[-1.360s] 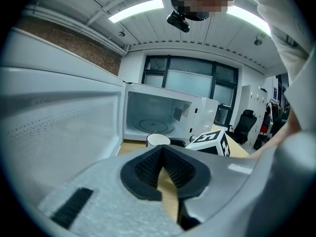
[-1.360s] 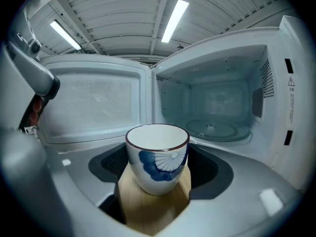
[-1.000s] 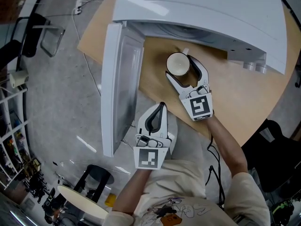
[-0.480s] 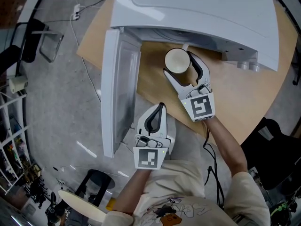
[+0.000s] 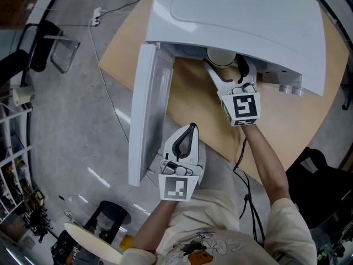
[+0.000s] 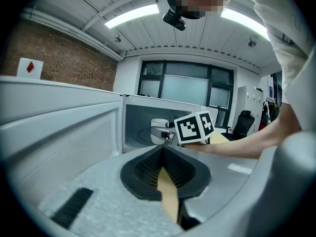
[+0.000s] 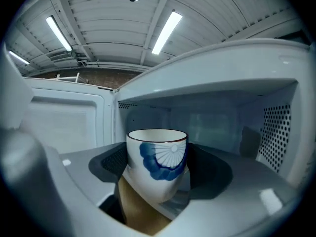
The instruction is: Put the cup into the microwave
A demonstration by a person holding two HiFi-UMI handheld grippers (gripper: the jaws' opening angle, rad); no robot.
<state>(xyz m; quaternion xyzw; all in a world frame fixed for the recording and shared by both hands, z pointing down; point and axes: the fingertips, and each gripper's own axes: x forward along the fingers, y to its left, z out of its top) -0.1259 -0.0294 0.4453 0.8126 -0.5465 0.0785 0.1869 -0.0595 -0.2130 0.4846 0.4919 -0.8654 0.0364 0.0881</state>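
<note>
Right hand-held gripper (image 5: 226,69): jaws spread wide, clamped on the white ceramic cup with blue flower pattern (image 7: 158,169). The cup is upright at the mouth of the open white microwave (image 5: 242,21), upper centre of the head view. Left hand-held gripper (image 5: 191,127): jaws together, empty, lower centre.
</note>
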